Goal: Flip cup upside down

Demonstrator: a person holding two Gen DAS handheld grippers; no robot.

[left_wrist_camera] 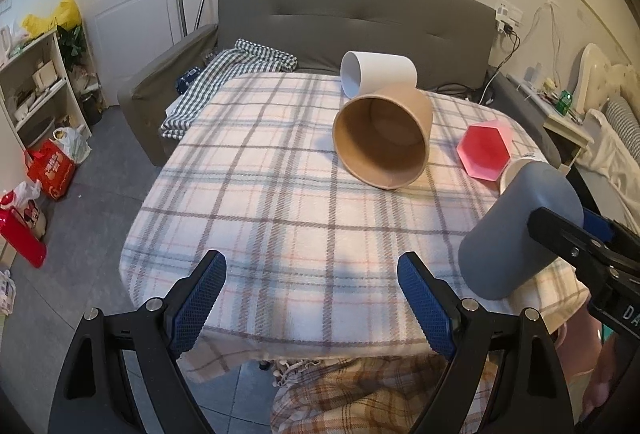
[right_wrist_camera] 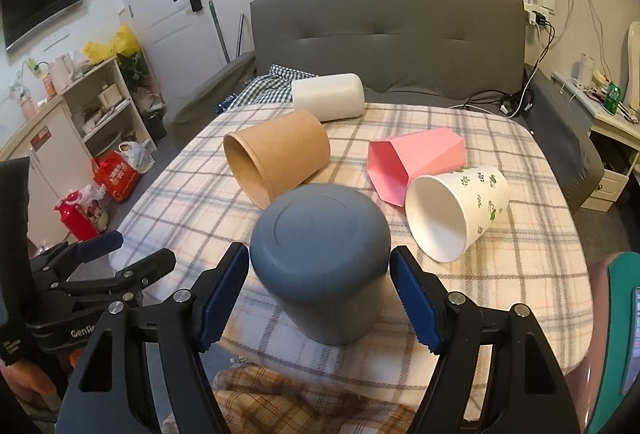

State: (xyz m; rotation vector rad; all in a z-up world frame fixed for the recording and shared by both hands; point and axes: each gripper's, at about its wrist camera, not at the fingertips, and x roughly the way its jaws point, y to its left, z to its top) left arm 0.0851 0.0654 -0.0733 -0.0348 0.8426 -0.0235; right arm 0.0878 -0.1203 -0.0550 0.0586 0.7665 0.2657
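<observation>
A grey-blue cup point(right_wrist_camera: 320, 258) stands upside down, base up, near the front edge of the plaid-covered table point(right_wrist_camera: 180, 201). My right gripper point(right_wrist_camera: 318, 290) has its blue pads on both sides of the cup. In the left wrist view the cup point(left_wrist_camera: 516, 230) is at the right, tilted, with the right gripper point(left_wrist_camera: 568, 246) on it. My left gripper point(left_wrist_camera: 312, 298) is open and empty over the table's front edge. It also shows in the right wrist view point(right_wrist_camera: 120, 254) at the left.
Several cups lie on their sides: a brown paper cup point(right_wrist_camera: 276, 157), a white cup point(right_wrist_camera: 328, 95), a pink hexagonal cup point(right_wrist_camera: 416, 161) and a white leaf-printed cup point(right_wrist_camera: 456, 211). A grey sofa point(right_wrist_camera: 384, 41) stands behind the table. A shelf and bags are at the left.
</observation>
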